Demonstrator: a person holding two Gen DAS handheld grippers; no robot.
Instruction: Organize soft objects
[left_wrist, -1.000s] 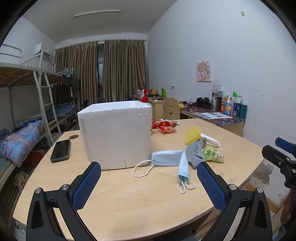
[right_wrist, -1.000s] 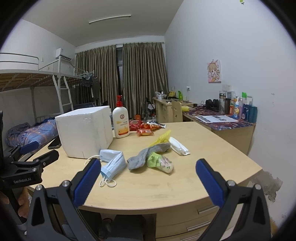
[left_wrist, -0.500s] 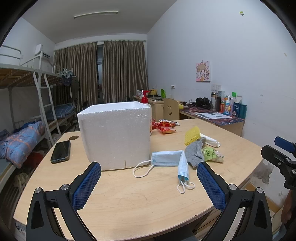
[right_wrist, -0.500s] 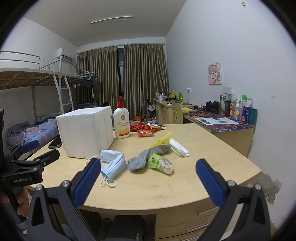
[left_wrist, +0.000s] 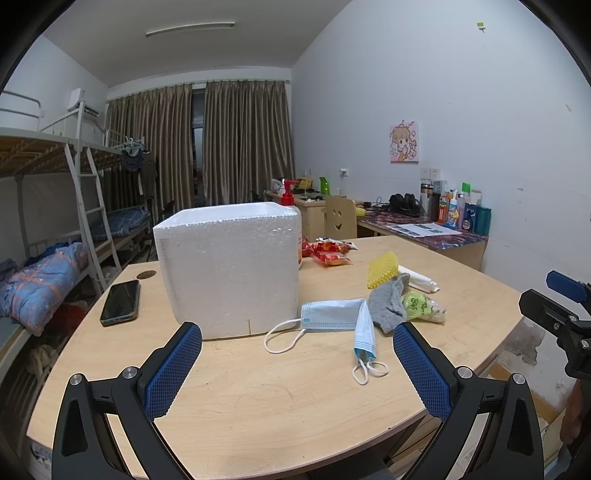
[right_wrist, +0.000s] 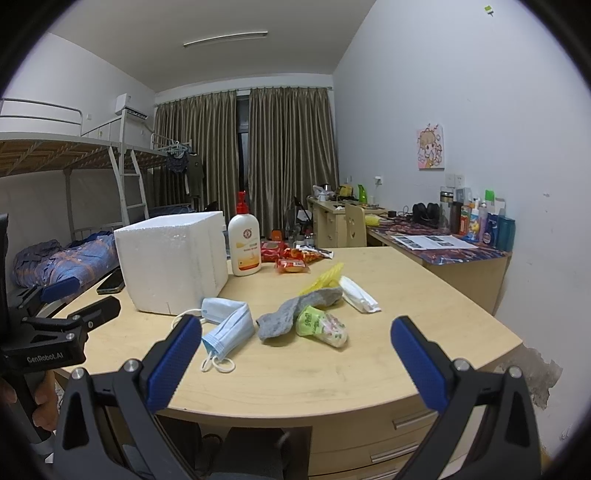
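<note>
Both grippers, left gripper (left_wrist: 297, 363) and right gripper (right_wrist: 295, 360), spread wide and empty short of the table (left_wrist: 258, 398); 2 masks (left_wrist: 334, 314), sock (left_wrist: 388, 302) at 12 o'clock beside foam box (left_wrist: 229, 266); pinch mask body, not loops.

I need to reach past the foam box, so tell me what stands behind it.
Behind the foam box stands a lotion pump bottle, with red snack packets beside it. From the left view only the bottle's red pump shows. The box's inside cannot be seen.
</note>
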